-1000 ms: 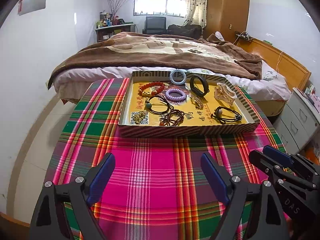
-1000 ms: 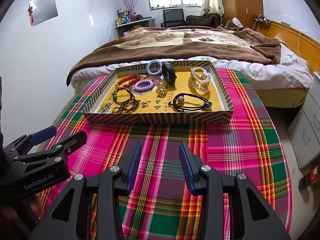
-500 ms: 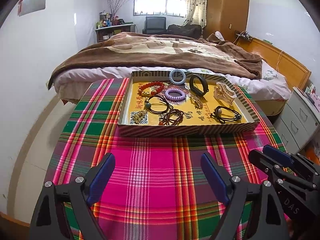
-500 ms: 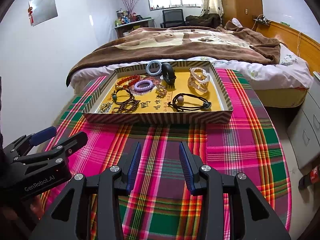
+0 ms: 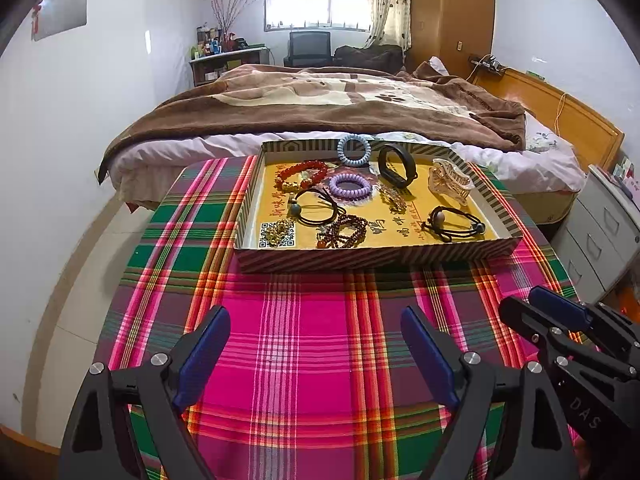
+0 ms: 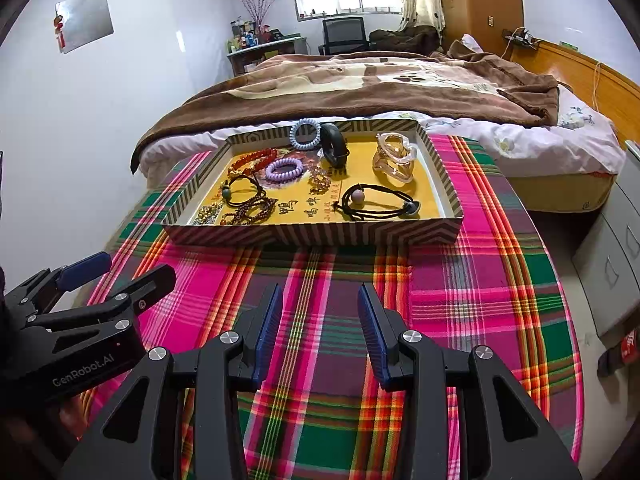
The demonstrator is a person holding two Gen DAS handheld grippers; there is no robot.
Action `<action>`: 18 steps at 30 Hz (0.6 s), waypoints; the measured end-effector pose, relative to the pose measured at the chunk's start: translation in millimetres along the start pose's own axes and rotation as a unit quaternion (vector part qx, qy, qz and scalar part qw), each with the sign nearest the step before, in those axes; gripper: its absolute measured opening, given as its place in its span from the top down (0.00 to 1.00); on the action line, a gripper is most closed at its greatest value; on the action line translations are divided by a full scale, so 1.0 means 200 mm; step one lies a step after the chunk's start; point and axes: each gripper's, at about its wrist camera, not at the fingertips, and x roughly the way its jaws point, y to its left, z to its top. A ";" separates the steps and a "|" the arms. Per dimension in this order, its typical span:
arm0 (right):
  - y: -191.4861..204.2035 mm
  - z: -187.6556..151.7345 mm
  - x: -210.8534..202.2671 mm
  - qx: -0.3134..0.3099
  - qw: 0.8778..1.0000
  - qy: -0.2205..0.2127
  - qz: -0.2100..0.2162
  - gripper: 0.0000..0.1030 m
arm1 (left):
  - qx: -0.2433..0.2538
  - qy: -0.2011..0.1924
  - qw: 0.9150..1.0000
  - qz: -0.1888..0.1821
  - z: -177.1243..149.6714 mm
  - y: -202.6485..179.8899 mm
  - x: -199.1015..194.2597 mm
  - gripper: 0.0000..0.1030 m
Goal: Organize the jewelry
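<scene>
A striped cardboard tray (image 5: 372, 258) (image 6: 312, 234) with a yellow floor stands at the far side of the plaid table. In it lie a red bead bracelet (image 5: 302, 172), a purple coil tie (image 5: 350, 186) (image 6: 285, 169), a blue coil tie (image 5: 354, 150), a black band (image 5: 396, 166), a clear hair claw (image 5: 450, 184) (image 6: 394, 156), black hair ties (image 5: 454, 222) (image 6: 376, 202) and brown beads (image 5: 346, 232). My left gripper (image 5: 316, 356) is open and empty, short of the tray. My right gripper (image 6: 318, 330) is open and empty, jaws narrower.
The round table wears a pink, green and red plaid cloth (image 5: 304, 344). A bed with a brown blanket (image 5: 320, 108) lies right behind the tray. A grey drawer unit (image 5: 600, 236) stands to the right. The white wall (image 5: 60, 140) is on the left.
</scene>
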 end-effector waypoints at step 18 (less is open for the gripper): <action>0.00 0.00 0.00 0.001 1.000 0.000 0.000 0.61 | -0.002 0.001 1.000 -0.001 0.00 0.00 0.00 0.16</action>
